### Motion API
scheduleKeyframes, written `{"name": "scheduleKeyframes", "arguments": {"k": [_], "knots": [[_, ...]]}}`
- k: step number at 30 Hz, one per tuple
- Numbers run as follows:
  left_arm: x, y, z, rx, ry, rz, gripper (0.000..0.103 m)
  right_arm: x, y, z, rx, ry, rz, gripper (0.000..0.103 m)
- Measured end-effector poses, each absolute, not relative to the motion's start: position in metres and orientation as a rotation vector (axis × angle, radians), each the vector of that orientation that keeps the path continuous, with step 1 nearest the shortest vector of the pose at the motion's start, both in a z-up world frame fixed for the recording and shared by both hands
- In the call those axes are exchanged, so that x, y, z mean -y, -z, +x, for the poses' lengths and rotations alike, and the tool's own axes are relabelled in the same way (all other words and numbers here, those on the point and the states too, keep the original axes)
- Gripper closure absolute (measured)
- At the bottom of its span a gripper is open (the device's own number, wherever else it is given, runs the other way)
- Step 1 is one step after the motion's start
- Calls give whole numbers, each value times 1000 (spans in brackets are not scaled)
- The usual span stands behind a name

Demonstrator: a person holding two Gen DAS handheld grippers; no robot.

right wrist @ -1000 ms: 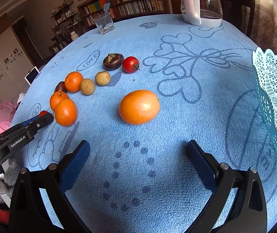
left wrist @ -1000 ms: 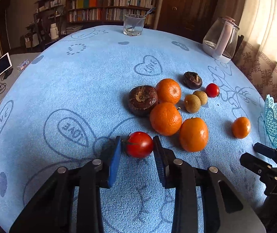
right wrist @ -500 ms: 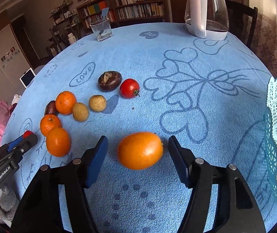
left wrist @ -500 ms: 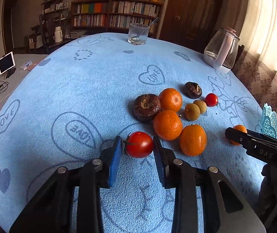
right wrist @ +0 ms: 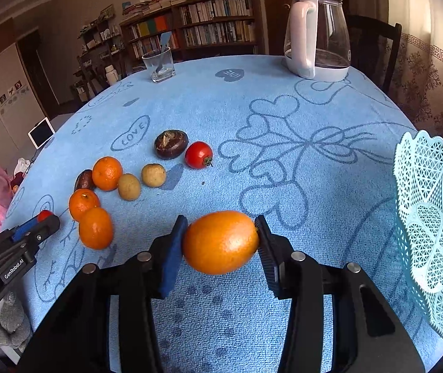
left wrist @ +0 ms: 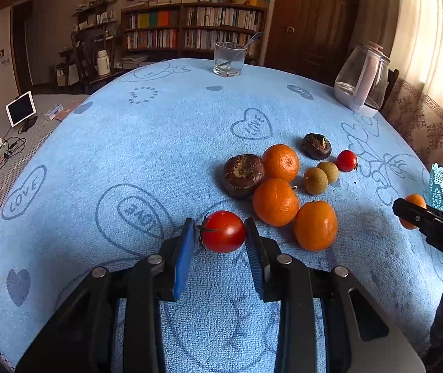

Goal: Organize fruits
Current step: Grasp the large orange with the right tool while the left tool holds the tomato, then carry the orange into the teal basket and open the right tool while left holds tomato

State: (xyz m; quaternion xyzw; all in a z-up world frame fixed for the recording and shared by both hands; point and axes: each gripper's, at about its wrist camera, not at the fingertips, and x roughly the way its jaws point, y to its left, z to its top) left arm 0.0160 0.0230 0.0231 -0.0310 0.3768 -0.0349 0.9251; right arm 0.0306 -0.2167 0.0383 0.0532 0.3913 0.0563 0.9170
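Left wrist view: the left gripper [left wrist: 220,237] is clamped on a tomato [left wrist: 223,231], left of the oranges [left wrist: 276,202].

Right wrist view: the right gripper [right wrist: 220,242] is closing, pads against an orange [right wrist: 220,242]; the basket [right wrist: 429,227] stands far right.

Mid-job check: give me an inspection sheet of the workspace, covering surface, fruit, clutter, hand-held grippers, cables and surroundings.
Surface: blue tablecloth with heart prints.
Job's things: loose fruit cluster; empty lattice basket at the right edge.
Clutter: drinking glass, kettle at the far side.
Grippers: left hand-held gripper shut on a tomato; right hand-held gripper closing, pads on an orange.
Cables: tangle by the tablet, off the table.
Surroundings: bookshelves, curtain.
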Motion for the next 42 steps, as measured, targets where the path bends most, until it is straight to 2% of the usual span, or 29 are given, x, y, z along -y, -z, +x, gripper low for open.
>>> {"name": "scheduleKeyframes", "arguments": {"k": [17, 27, 42], "knots": [[20, -51, -5, -697, 81, 56, 70, 308, -93, -25, -620, 1, 220, 57], [54, -67, -16, -665, 132, 112, 70, 379, -88, -50, -587, 159, 317, 57], [109, -83, -19, -637, 199, 202, 70, 408, -76, -62, -577, 298, 267, 57]]}}
